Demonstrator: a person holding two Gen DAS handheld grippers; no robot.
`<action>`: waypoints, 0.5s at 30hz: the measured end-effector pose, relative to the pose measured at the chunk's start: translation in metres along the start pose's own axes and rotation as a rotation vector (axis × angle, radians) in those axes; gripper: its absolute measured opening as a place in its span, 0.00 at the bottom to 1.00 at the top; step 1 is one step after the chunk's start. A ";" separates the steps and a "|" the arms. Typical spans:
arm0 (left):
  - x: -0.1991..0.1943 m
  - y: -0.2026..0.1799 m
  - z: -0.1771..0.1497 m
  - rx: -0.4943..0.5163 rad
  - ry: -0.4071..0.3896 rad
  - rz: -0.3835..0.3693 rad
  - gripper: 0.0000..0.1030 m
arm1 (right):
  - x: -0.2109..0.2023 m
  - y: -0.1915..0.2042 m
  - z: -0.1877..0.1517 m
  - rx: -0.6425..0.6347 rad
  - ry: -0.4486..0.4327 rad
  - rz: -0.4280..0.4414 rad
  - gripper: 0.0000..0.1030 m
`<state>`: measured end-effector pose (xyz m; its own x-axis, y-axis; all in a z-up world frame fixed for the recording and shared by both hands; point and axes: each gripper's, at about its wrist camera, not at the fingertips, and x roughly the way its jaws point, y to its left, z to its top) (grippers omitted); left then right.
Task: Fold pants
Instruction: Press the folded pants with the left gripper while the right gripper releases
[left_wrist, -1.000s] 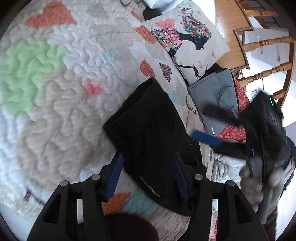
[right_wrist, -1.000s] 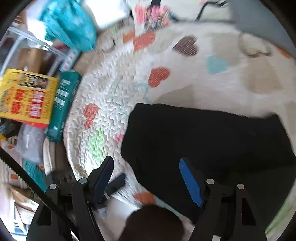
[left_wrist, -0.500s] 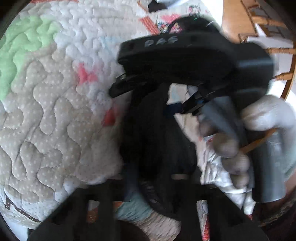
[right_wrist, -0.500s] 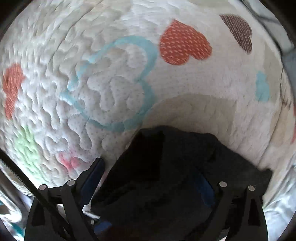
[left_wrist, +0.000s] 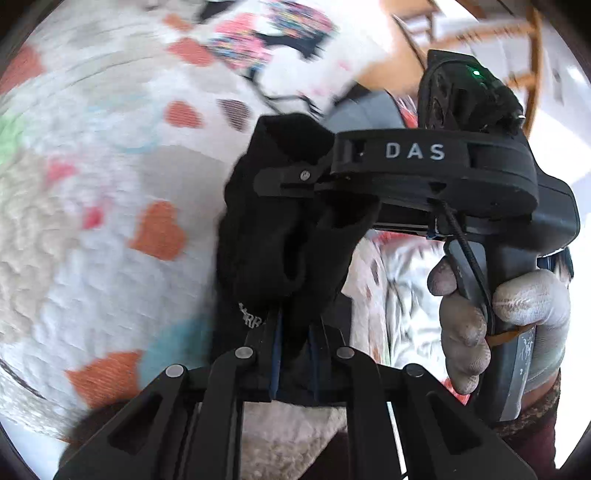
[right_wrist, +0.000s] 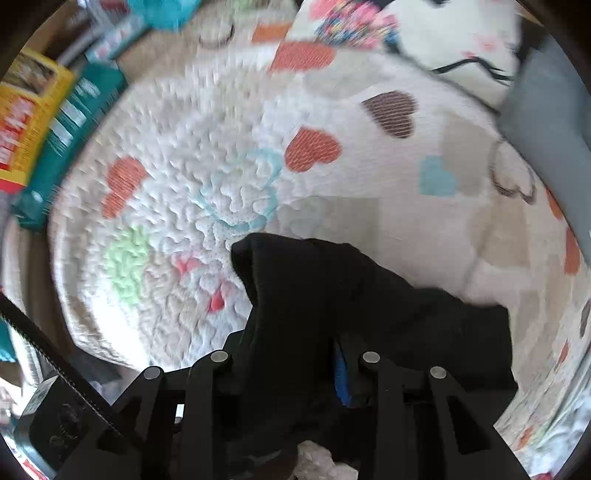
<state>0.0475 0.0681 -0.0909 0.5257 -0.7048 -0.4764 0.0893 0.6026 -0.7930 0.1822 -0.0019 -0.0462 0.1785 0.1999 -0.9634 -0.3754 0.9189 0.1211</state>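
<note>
Your left gripper (left_wrist: 293, 343) is clamped tight on a bunched fold of the black pants (left_wrist: 280, 229), its blue pads nearly meeting through the cloth. Your right gripper (right_wrist: 295, 363) has just been closing and its jaws now pinch another edge of the pants, lifted above the quilt (right_wrist: 229, 155). Your gloved right hand (left_wrist: 498, 317) grips its handle upright. The quilt is puffy, stitched in squiggles, patched with hearts.
</note>
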 end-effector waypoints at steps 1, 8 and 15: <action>0.006 -0.011 -0.004 0.029 0.018 -0.001 0.11 | -0.011 -0.012 -0.009 0.023 -0.027 0.020 0.34; 0.047 -0.063 -0.033 0.126 0.169 -0.010 0.12 | -0.038 -0.127 -0.092 0.269 -0.150 0.159 0.31; 0.033 -0.077 -0.046 0.167 0.184 0.005 0.12 | 0.001 -0.219 -0.158 0.497 -0.188 0.196 0.43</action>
<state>0.0190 -0.0189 -0.0634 0.3651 -0.7488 -0.5531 0.2335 0.6488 -0.7242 0.1210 -0.2568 -0.1116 0.3250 0.3980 -0.8579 0.0475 0.8991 0.4351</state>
